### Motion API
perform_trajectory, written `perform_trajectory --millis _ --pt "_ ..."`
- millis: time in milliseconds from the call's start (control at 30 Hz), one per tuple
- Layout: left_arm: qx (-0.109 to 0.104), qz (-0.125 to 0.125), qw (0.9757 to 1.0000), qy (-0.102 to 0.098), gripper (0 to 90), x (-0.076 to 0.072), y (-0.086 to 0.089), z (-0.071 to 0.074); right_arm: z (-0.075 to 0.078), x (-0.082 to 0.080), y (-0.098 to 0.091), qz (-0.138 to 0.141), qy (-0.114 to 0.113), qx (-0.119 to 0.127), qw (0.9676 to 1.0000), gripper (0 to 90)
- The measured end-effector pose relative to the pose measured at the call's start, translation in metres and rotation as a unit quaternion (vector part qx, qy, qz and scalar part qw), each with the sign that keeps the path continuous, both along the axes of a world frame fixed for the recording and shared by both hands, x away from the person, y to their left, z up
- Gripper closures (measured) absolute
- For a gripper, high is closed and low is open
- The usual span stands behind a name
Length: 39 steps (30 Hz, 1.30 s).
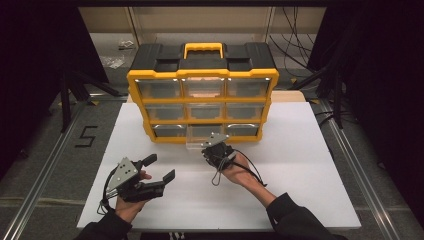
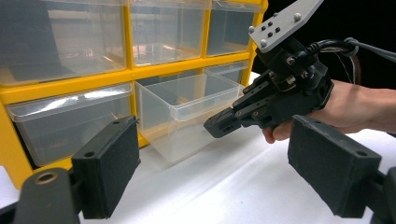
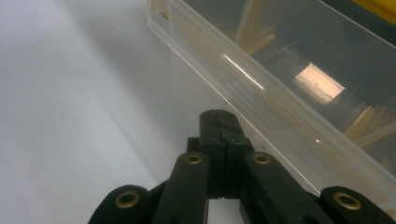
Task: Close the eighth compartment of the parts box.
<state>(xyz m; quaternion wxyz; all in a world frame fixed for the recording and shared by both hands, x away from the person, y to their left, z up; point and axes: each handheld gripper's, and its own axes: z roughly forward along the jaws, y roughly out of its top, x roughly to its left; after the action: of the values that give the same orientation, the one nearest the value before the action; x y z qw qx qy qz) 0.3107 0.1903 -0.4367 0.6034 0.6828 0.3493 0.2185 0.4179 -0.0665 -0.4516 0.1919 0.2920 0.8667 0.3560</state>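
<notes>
hand-held gripper (image 2: pixel 215 127) closed, tips at clear drawer (image 2: pixel 187 112)

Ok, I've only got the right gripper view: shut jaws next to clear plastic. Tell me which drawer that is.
Observer: It is the middle drawer of the bottom row of the yellow-and-black organizer, pulled partway out.
Operator: Now tell me where the other one is.
Observer: The left hand-held gripper is open over the table, to the left of that drawer and apart from it.
Operator: Check inside the drawer for me.
Observer: In the left gripper view it looks empty.
</notes>
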Motion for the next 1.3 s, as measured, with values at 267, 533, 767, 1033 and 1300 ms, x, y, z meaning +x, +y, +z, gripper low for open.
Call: perform_trajectory --millis 267,533,767,1033,1300 --pt "0.001 0.0 1.0 0.0 16.0 0.0 0.0 0.0 -0.001 0.002 0.001 -0.003 -0.002 -0.002 1.0 90.0" --pt "0.001 0.0 1.0 0.001 16.0 0.0 0.0 0.0 -0.002 0.006 -0.001 -0.01 -0.006 0.001 0.9999 90.0" --pt "0.001 0.001 1.0 0.001 16.1 0.0 0.0 0.0 -0.003 0.009 -0.001 -0.015 -0.014 0.001 0.9998 90.0" --pt "0.001 0.001 1.0 0.001 16.0 0.0 0.0 0.0 -0.004 0.016 -0.004 -0.025 -0.024 0.005 0.9994 90.0" --pt "0.001 0.001 1.0 0.001 16.0 0.0 0.0 0.0 -0.005 0.022 -0.009 -0.033 -0.025 0.012 0.9991 90.0"
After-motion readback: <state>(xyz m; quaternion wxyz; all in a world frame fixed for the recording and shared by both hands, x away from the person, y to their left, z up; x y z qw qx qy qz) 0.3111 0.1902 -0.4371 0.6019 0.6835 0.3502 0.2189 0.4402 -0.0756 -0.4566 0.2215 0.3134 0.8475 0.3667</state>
